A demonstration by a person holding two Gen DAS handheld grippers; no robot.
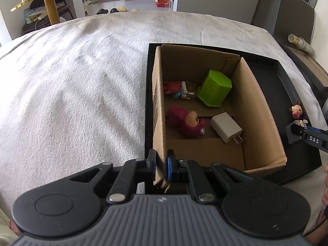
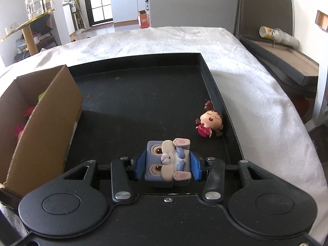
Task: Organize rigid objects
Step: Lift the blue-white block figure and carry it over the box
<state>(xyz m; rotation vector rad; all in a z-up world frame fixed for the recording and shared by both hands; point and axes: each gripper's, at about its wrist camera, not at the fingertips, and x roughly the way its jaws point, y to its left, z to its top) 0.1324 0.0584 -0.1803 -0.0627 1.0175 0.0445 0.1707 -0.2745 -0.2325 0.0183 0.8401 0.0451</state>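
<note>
Rabbit figurine [image 2: 169, 162], a blue-grey blocky toy with cream ears and pink-soled feet, sat clamped between the blue pads of the right gripper [image 2: 168, 165], lying on its side with its face up toward the camera, its long axis running across the jaws and its feet toward the right pad. It hung just above the black tray [image 2: 143, 86] near that tray's near right part. The only readable writing was the white lettering "DAS" on the right gripper's finger, seen from the left wrist view [image 1: 313, 140]. A small doll in a red dress [image 2: 209, 122] lay on its back on the tray close to the right rim, head toward the far end, a little apart from the held toy. The cardboard box [image 1: 258, 110] stood on the left part of the tray, open at the top. Inside it lay a lime-green plastic container [image 1: 214, 91] tipped on its side, a white plug adapter [image 1: 225, 127] with its prongs pointing toward the camera, a magenta bear figure [image 1: 184, 123] and a small orange-red figure [image 1: 174, 88]. The left gripper [image 1: 161, 165] was pinched shut on the box's near left wall. Tray and box rested on a white fleecy blanket [image 1: 71, 92].
</note>
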